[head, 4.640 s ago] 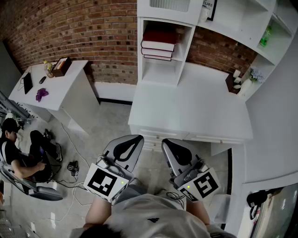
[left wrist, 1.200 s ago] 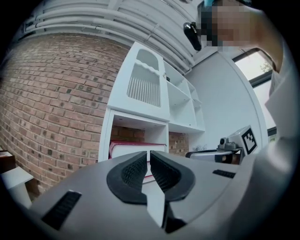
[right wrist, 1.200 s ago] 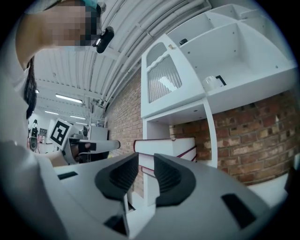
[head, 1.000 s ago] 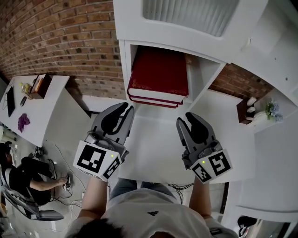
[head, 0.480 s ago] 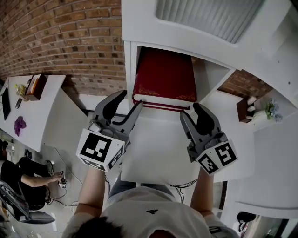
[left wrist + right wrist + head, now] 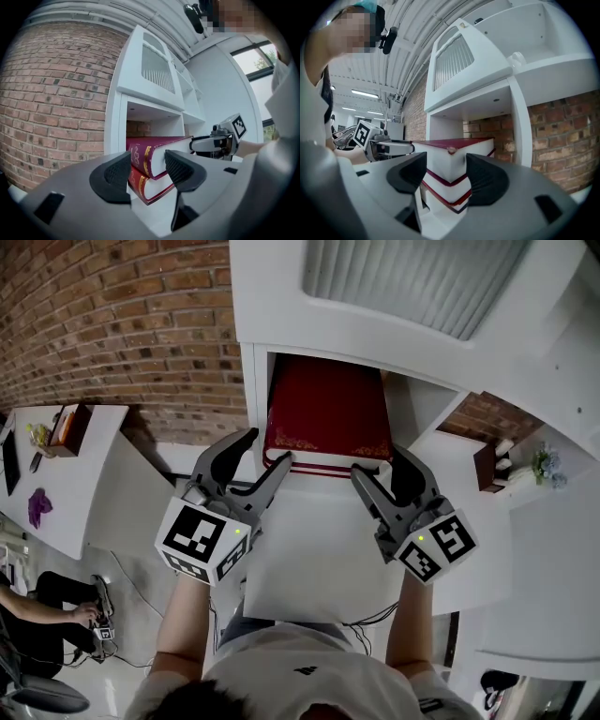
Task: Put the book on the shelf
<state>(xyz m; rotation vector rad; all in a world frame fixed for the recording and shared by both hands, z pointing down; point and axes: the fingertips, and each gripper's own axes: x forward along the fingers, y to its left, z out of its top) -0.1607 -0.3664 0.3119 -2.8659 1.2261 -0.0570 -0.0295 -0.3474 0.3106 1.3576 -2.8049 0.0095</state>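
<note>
A thick red book (image 6: 328,409) lies on top of a stack of two more books (image 6: 314,468) in the white shelf cubby (image 6: 258,395). My left gripper (image 6: 264,451) is at the top book's front left corner, and its jaws are opening. In the left gripper view the spine corner (image 6: 149,157) shows between the fingers (image 6: 112,176) without the pads pressing on it. My right gripper (image 6: 380,467) is at the front right corner, jaws opening too. The white page corner (image 6: 445,159) sits between its fingers (image 6: 485,176), apart from them.
A white cabinet with a slatted door (image 6: 403,282) hangs over the cubby. The white desk top (image 6: 319,563) lies below the grippers. A brick wall (image 6: 122,324) runs left. A side table (image 6: 56,456) stands at left, a small plant (image 6: 544,465) at right, a seated person (image 6: 37,624) lower left.
Both grippers have moved forward to the front corners of the top book. Their jaws have spread wider. The head view has come closer to the cubby.
</note>
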